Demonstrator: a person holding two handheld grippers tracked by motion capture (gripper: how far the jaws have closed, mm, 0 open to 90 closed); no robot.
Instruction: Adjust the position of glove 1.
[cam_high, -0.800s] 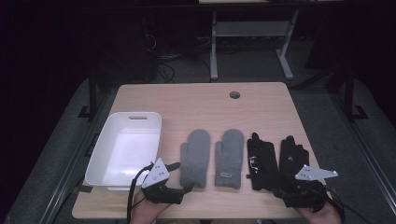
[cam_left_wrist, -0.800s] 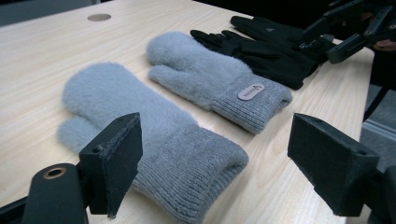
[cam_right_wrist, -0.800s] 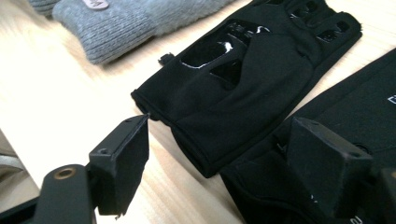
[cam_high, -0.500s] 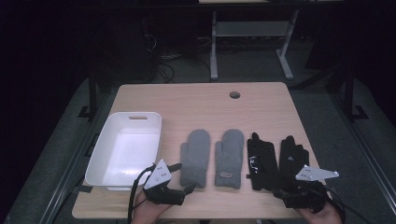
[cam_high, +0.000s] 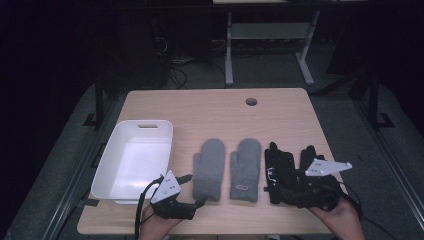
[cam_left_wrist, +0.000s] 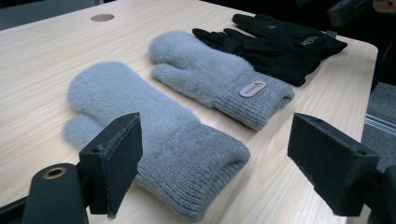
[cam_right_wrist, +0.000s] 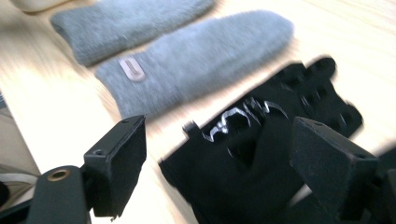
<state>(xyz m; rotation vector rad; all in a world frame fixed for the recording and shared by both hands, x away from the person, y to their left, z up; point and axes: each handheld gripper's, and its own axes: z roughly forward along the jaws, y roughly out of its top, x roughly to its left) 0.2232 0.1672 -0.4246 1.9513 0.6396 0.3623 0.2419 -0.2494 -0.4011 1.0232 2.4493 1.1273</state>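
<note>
Two grey fuzzy mittens lie side by side on the wooden table (cam_high: 215, 110), the left mitten (cam_high: 209, 167) and the right mitten (cam_high: 246, 167), which carries a small label. To their right lie two black gloves, one (cam_high: 277, 167) next to the mittens and the other (cam_high: 309, 152) farther right. My left gripper (cam_high: 194, 191) stands open just in front of the left mitten's cuff (cam_left_wrist: 187, 158), which sits between the wide jaws. Low over the near black glove (cam_right_wrist: 261, 154), my right gripper (cam_high: 295, 189) is open, holding nothing.
A white plastic bin (cam_high: 112, 167) stands at the table's left side, just left of my left gripper. A round cable hole (cam_high: 251, 101) marks the far part of the table. Desk legs and cables lie on the dark floor beyond.
My right gripper has moved forward and slightly left over the black gloves; its view is blurred by motion. The left gripper has barely shifted.
</note>
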